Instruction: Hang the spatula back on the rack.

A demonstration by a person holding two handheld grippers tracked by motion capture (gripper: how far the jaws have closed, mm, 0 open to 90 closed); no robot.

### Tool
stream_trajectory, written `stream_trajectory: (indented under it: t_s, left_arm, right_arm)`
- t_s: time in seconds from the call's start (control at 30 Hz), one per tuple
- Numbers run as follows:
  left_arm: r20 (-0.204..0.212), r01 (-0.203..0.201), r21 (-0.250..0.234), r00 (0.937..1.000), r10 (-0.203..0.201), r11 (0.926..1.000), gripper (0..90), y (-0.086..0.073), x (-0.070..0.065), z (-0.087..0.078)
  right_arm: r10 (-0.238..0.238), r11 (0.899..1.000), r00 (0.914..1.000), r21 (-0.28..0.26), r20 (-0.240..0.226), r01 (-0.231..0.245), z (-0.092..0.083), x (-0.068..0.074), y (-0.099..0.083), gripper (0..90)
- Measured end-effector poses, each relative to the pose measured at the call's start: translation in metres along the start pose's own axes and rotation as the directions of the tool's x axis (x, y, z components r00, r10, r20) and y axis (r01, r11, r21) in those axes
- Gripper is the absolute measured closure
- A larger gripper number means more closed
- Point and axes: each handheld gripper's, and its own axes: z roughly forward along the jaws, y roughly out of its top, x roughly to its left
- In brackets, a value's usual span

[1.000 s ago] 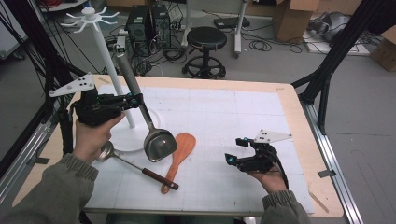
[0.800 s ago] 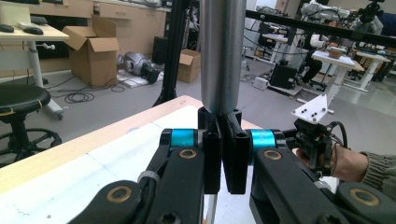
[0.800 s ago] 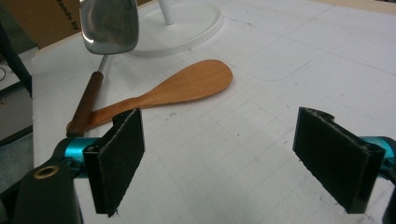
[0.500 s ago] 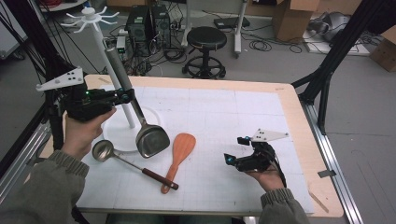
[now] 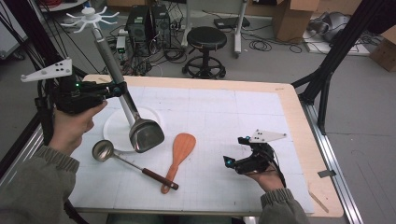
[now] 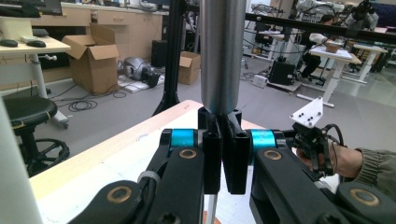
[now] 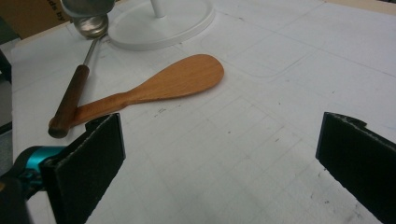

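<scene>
Rack point(image 5: 122, 127): white post and hooks just behind the left gripper's point(image 5: 116, 88) load.
Turner point(image 5: 125, 100): clamped at its steel handle, long axis steep, blade low.
Paddle point(image 7: 161, 86): flat, ahead-left of the right gripper point(image 7: 219, 161), jaws just opened wide, nothing between them.

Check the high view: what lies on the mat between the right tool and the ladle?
The wooden rice paddle lies between the right tool and the ladle; its handle end touches the ladle's wooden grip.

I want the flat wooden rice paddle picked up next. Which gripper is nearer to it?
Right. The right gripper sits low beside the wooden rice paddle, jaws open toward it. The left gripper is raised farther off, shut on a steel spatula.
</scene>
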Motion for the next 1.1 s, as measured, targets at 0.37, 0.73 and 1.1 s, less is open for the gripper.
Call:
stream_trajectory:
  t_s: [0.37, 0.73, 1.1]
  left_arm:
    - [-0.004, -0.005, 0.028, 1.0000, 0.005, 0.9996, 87.4, 0.001, 0.014, 0.001]
    - [-0.024, 0.016, 0.032, 0.9996, -0.015, 0.9994, 87.4, 0.000, 0.023, 0.002]
    - [-0.047, 0.013, 0.050, 0.9988, -0.010, 0.9987, 87.3, -0.002, 0.030, 0.002]
  right_arm:
    - [-0.004, 1.000, 1.0000, -0.006, 0.002, 0.004, -0.001, 0.000, 0.000, 0.2]
    - [-0.008, 1.000, 1.0000, -0.016, -0.005, 0.008, -0.002, 0.001, 0.001, 0.2]
    - [-0.012, 1.000, 0.9999, -0.014, -0.013, 0.012, -0.001, 0.004, 0.001, 0.2]
